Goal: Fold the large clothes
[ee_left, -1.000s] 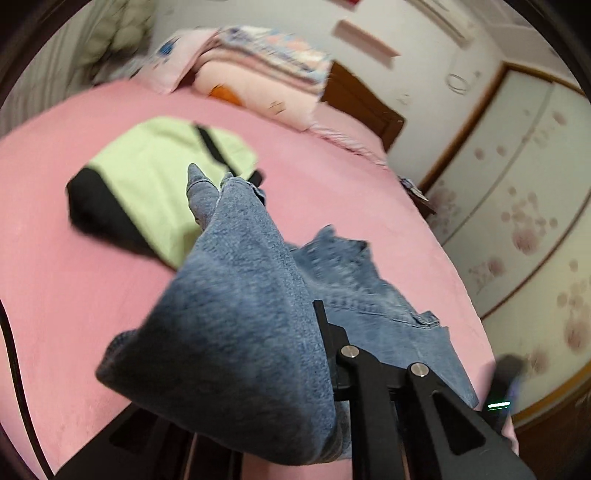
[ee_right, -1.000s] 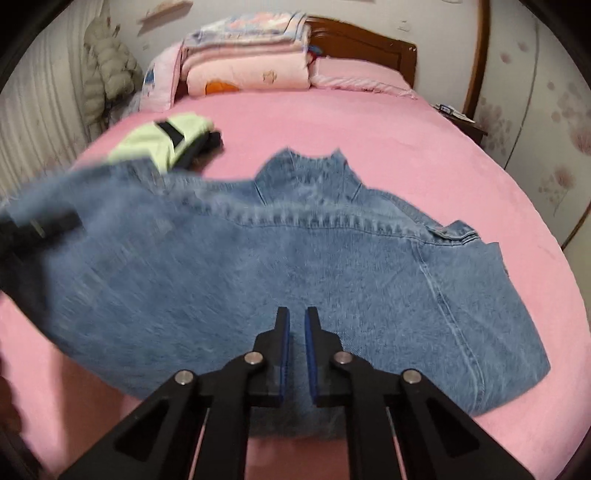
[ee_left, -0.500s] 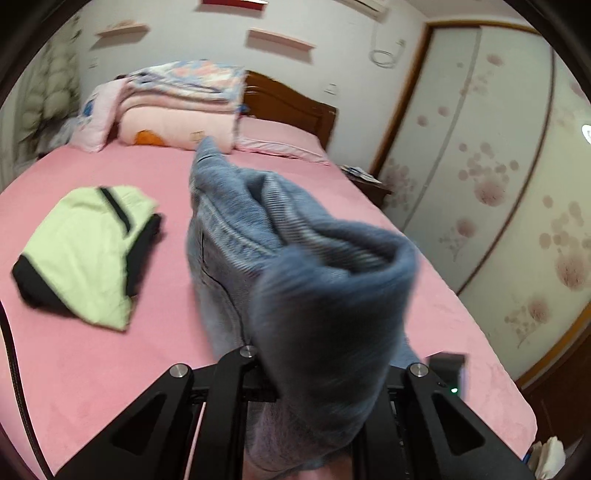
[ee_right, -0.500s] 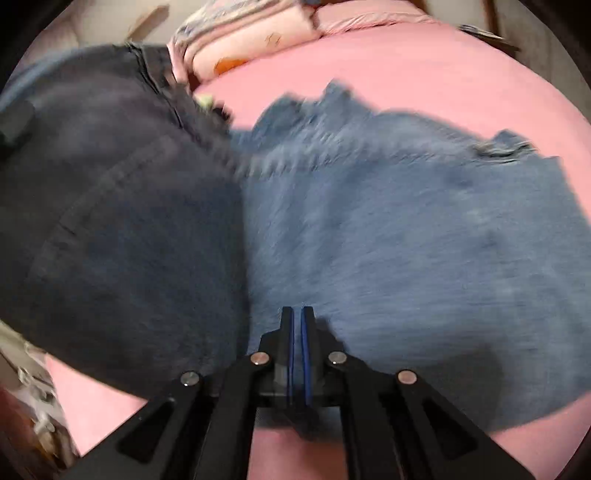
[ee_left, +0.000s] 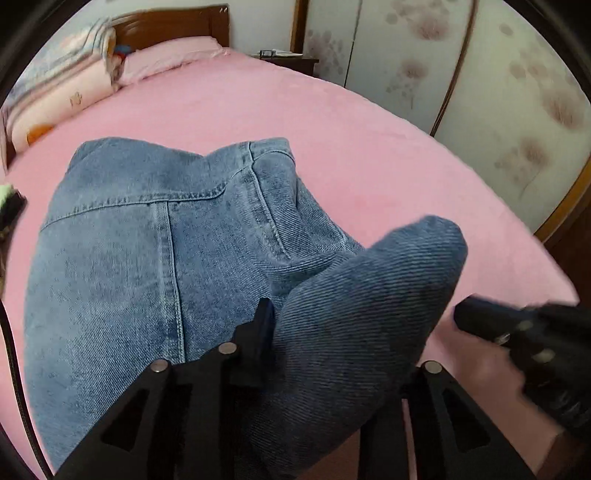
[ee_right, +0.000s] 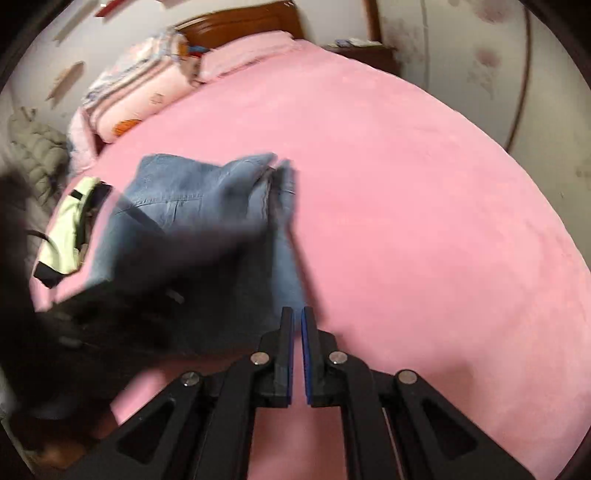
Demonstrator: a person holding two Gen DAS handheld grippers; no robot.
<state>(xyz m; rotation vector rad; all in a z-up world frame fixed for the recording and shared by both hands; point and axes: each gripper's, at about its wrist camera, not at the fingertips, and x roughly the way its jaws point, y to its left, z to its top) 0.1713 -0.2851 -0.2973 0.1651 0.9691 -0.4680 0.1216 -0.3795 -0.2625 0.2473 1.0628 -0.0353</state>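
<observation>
Lying folded on the pink bed [ee_left: 369, 147], the denim garment [ee_left: 147, 240] covers the near left part of the cover, its seams and stitched panel facing up. A thick roll of the same denim rises between the fingers of the left gripper [ee_left: 332, 332]. Its jaws have just been opening and now stand partly apart with that fold between them; the right finger is hidden behind the cloth, so whether the pads press on it I cannot tell.

The right gripper [ee_right: 297, 354] hangs over bare pink cover just beside the garment's right edge, its blue-lined jaws drawn nearly together with only a thin slit between them and nothing in it. From its view the left gripper is a dark blur across the denim (motion smears it badly).

A lime-green and black garment [ee_right: 70, 229] lies further left on the bed, near the denim. Folded quilts [ee_right: 140, 96] are stacked at the wooden headboard [ee_right: 240, 22], and a floral-panelled wardrobe [ee_left: 480, 92] stands along the right.
</observation>
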